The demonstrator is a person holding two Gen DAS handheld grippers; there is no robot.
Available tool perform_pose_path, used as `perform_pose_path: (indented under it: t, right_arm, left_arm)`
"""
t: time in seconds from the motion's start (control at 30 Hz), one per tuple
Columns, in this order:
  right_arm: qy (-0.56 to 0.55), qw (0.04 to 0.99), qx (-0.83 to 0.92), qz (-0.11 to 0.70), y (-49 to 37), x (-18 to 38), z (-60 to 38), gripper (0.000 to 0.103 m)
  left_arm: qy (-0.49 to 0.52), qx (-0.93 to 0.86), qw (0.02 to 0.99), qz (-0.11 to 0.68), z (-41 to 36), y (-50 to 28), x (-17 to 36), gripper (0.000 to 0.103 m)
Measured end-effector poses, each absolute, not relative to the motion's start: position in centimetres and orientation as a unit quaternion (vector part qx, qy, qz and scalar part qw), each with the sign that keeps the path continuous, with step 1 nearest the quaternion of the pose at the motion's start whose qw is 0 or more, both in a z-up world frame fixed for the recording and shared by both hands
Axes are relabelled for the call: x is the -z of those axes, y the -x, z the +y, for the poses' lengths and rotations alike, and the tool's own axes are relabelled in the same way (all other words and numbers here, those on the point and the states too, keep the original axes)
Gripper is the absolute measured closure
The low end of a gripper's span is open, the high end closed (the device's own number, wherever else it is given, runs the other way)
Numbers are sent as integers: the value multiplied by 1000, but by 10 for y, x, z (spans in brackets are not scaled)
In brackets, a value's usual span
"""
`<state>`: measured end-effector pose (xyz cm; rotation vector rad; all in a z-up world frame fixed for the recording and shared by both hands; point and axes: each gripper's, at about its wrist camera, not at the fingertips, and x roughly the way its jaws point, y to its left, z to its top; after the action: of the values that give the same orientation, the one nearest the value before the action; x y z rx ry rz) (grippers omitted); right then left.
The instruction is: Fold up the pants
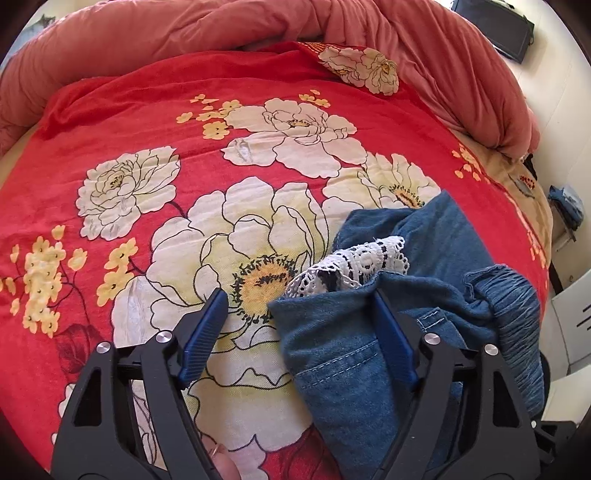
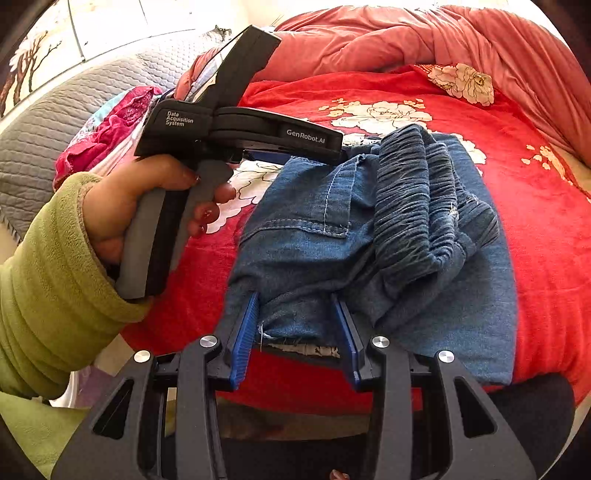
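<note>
Blue denim pants [image 2: 424,236] lie bunched and partly folded on the red floral blanket [image 2: 535,184], elastic waistband on top. In the left wrist view the pants [image 1: 436,295] fill the lower right, with a white lace trim [image 1: 354,266] showing. My left gripper [image 1: 299,306] is open; its right finger presses into a denim fold and its left finger is over the blanket [image 1: 147,147]. It also shows in the right wrist view [image 2: 317,147], at the pants' far edge. My right gripper [image 2: 299,306] is open, with a frayed denim hem between its fingers.
A pink-red quilt [image 1: 424,55] is bunched along the far side of the bed. Pink clothes [image 2: 107,133] and a grey quilted cover [image 2: 44,147] lie at the left. The bed's near edge runs just under my right gripper. A dark object [image 1: 509,29] sits beyond the bed.
</note>
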<state>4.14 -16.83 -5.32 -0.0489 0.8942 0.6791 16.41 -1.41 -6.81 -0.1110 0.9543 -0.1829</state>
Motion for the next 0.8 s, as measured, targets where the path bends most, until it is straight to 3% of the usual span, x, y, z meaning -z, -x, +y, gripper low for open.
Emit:
perform_pose_path:
  t: [0.07,0.1,0.3,0.37,0.7,0.8]
  right_arm:
    - [10,848,-326,419,-40,46,-172,59]
    - [2,849,-330,413,-38,39,-176,51]
    - [-5,873,-318,370,-29,7,-193,49]
    - [-10,879,-309,362,-28,2,-199,37]
    - [-21,910,-262,320,-25,-23,-231,29]
    - [-24,917,-249,310,-27,-29,-241,20]
  left_arm:
    - [71,93,887,447,-9,-157,59,32]
    - [77,96,888,442,-8,-154,55,32]
    - [80,101,901,414,-3,-132,26,32]
    - [79,105,904,408,-3,-125,18,31]
    - [69,125,913,383,-13,-104,-9,26]
    - [64,129,915,377,-15,-98,-14,24]
